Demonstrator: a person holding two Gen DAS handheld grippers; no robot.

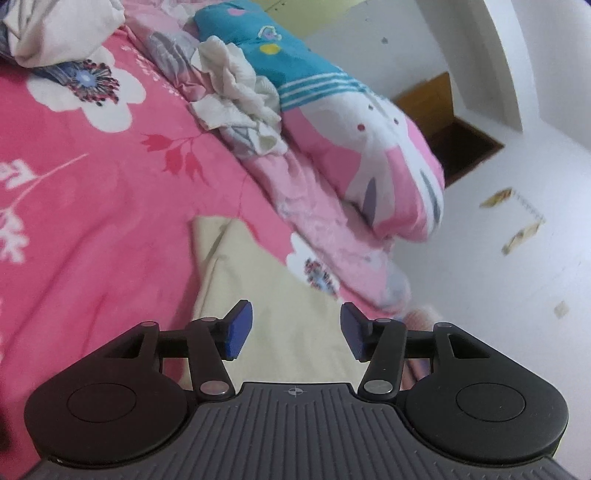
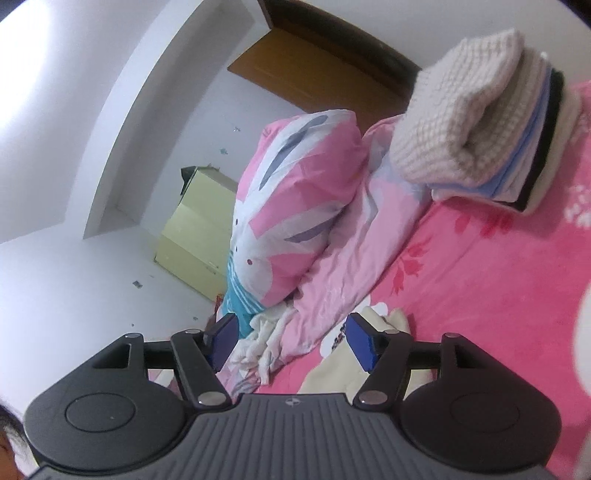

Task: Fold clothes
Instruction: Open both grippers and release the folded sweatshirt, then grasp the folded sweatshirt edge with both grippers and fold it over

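Note:
A pale cream garment [image 1: 266, 306] lies flat on the pink flowered bedspread [image 1: 92, 192]. My left gripper [image 1: 297, 330] hovers over its near part, open, with nothing between its blue pads. In the right wrist view my right gripper [image 2: 291, 341] is open too and holds nothing. A corner of the cream garment [image 2: 332, 373] shows just below its right finger. A crumpled white cloth [image 1: 236, 99] lies by the pillows, and the same white cloth [image 2: 266, 336] sits between the right gripper's fingers, farther off. A stack of folded clothes [image 2: 484, 122] stands on the bedspread, topped by a knitted beige piece.
A pink and white pillow [image 1: 373, 147] and a teal one [image 1: 266, 44] lie along the bed's edge beside a rumpled pink quilt [image 2: 347, 243]. More bunched white fabric [image 1: 55, 29] sits at the far corner. A pale yellow cabinet [image 2: 195, 236] and a wooden door [image 2: 317, 62] stand by the white wall.

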